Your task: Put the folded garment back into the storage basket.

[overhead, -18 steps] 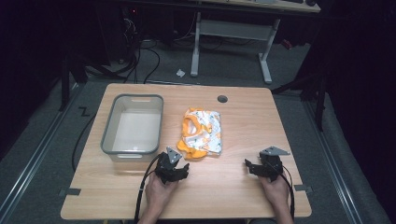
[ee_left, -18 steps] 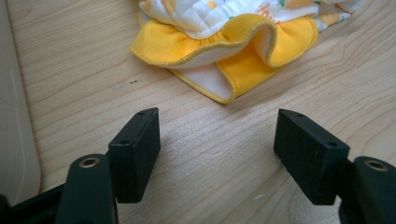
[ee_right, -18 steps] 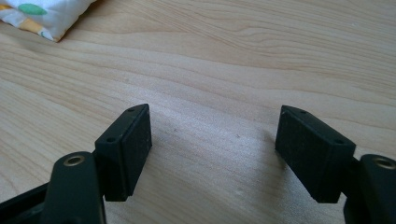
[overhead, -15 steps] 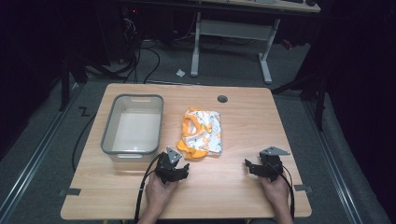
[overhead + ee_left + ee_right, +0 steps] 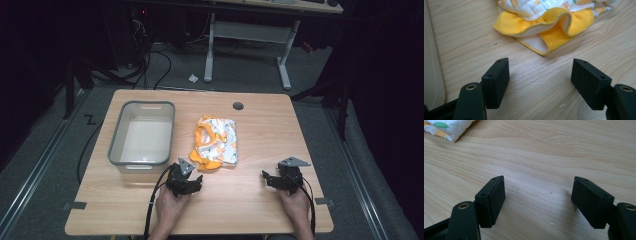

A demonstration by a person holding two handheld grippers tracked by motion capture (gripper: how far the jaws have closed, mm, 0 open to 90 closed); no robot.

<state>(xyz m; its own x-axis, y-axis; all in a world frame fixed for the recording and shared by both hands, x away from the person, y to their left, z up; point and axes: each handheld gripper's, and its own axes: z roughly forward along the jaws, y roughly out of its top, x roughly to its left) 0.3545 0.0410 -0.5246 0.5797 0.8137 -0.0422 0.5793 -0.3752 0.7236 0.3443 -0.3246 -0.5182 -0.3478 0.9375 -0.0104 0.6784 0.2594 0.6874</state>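
Orange-trimmed cloth [image 5: 215,143] lies untouched mid-counter [image 5: 260,210], at 1 o'clock from your left gripper [image 5: 184,179], bin [image 5: 142,132] empty, right gripper [image 5: 283,178] at 4 o'clock; both jaws spread, nothing begun yet.

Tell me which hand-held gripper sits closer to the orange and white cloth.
The left hand-held gripper: its open jaws sit just short of the cloth's orange hem, while the right hand-held gripper rests farther off.

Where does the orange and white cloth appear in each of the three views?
High view: the cloth lies mid-table, right of the grey bin.
Left gripper view: top centre, its orange hem beyond the open jaws.
Right gripper view: one corner at top left.
Shared landmark: the wooden tabletop.
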